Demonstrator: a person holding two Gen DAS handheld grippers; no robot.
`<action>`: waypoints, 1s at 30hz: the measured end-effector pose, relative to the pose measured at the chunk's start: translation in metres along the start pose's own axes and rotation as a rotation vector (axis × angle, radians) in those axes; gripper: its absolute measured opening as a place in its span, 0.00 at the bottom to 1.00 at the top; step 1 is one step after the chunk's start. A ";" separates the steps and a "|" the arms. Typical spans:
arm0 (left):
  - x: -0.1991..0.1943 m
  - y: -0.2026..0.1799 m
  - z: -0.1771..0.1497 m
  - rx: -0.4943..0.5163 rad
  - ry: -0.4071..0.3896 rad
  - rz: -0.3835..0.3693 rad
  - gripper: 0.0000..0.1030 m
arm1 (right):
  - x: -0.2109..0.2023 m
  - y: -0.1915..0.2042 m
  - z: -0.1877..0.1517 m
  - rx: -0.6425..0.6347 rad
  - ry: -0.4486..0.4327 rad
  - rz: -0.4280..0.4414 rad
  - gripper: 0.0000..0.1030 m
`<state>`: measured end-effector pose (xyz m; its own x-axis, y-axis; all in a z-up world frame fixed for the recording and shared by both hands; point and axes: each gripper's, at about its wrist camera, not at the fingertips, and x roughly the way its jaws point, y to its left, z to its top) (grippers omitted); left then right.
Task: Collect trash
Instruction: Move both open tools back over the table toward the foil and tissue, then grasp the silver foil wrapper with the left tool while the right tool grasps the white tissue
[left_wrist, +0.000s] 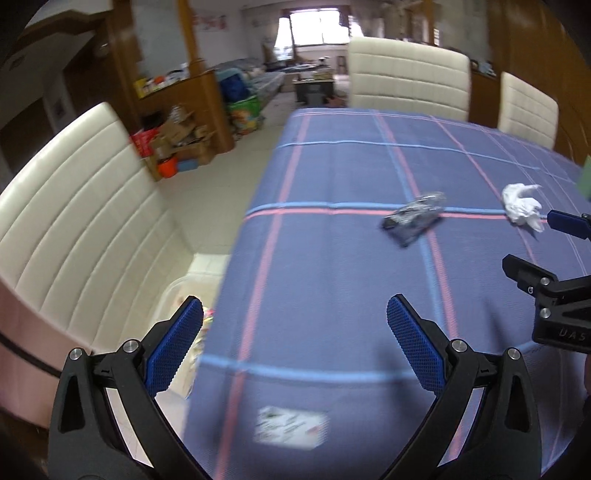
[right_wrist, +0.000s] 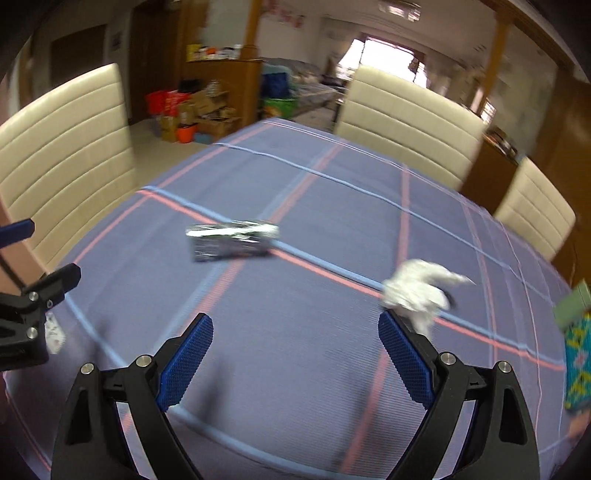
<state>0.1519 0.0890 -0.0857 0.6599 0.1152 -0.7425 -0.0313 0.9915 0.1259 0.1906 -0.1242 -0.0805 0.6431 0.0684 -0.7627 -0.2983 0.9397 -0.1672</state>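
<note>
A crumpled silver-and-dark foil wrapper (left_wrist: 413, 218) lies mid-table on the blue plaid tablecloth (left_wrist: 332, 266); it also shows in the right wrist view (right_wrist: 231, 240). A crumpled white tissue (left_wrist: 522, 206) lies to its right, just beyond my right gripper's right finger (right_wrist: 417, 295). My left gripper (left_wrist: 295, 339) is open and empty over the table's left near edge. My right gripper (right_wrist: 295, 354) is open and empty, short of both items. Each gripper shows at the edge of the other's view: the right one (left_wrist: 535, 251), the left one (right_wrist: 44, 251).
Cream padded chairs stand at the left (left_wrist: 81, 229) and far side (left_wrist: 406, 77). A clear plastic bin (left_wrist: 192, 295) sits on the floor left of the table. A small printed paper (left_wrist: 291, 424) lies near the front edge. A green and patterned box (right_wrist: 576, 343) sits at the right.
</note>
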 end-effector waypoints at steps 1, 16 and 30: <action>0.004 -0.008 0.005 0.010 0.000 -0.014 0.95 | 0.001 -0.008 -0.002 0.017 0.003 0.000 0.86; 0.073 -0.084 0.060 0.148 0.015 -0.042 0.94 | 0.042 -0.087 0.007 0.172 0.011 -0.013 0.86; 0.100 -0.095 0.067 0.158 0.044 -0.069 0.62 | 0.072 -0.099 0.004 0.244 0.052 0.006 0.32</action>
<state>0.2717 0.0022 -0.1278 0.6226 0.0535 -0.7807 0.1333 0.9758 0.1731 0.2697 -0.2112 -0.1166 0.6032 0.0632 -0.7951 -0.1191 0.9928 -0.0115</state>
